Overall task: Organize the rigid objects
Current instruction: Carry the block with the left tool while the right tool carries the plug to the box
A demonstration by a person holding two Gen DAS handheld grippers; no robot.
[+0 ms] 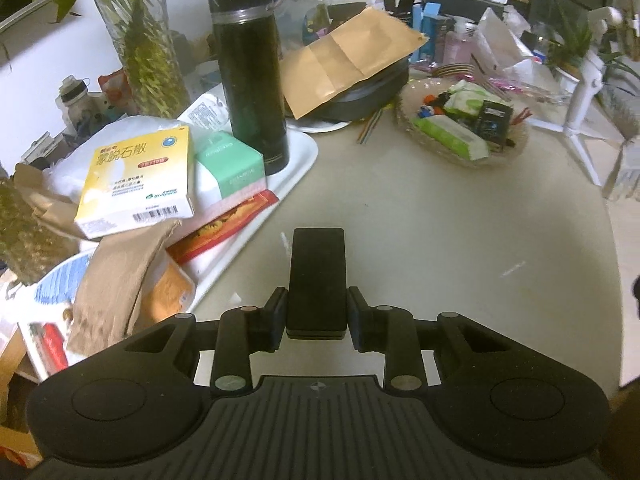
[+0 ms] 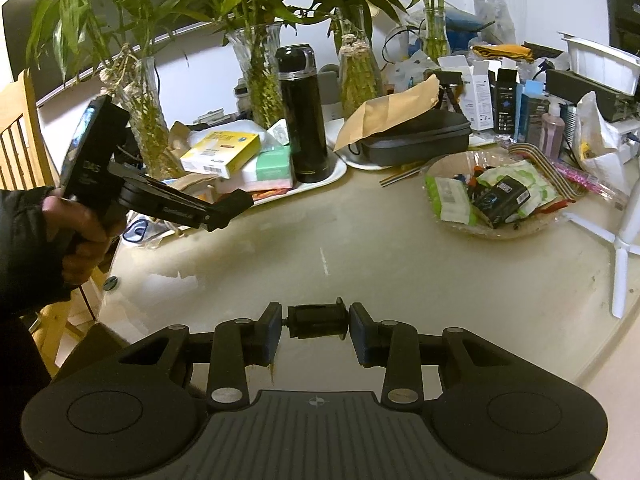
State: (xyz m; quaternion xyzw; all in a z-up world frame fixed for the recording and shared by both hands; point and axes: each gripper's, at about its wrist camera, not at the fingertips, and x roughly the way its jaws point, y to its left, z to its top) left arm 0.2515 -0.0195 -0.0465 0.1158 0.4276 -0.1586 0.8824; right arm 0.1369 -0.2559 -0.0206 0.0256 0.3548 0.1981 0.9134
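Black flat rectangular block [image 1: 316, 280] sits clamped between the fingers of the left gripper [image 1: 316, 314], standing up along them above the beige round table [image 1: 440, 232]. In the right wrist view, the right gripper [image 2: 314, 326] is closed on a small black cylindrical fitting [image 2: 316, 320] lying crosswise between its blue-padded fingers [image 2: 272, 330]. From that same view the left gripper's body shows at nine o'clock, held by a hand [image 2: 76, 236] in a dark sleeve. At eleven o'clock in the left wrist view, a white tray [image 1: 296, 168] carries a tall black thermos bottle [image 1: 252, 72], a yellow-and-white medicine box [image 1: 138, 180] and a mint-green carton [image 1: 232, 168]. A shallow clear dish [image 1: 460, 120] of green-and-white packets lies at one o'clock, well apart from both grippers. A brown paper envelope [image 1: 352, 56] rests on a dark zip case [image 2: 416, 140] at twelve o'clock.
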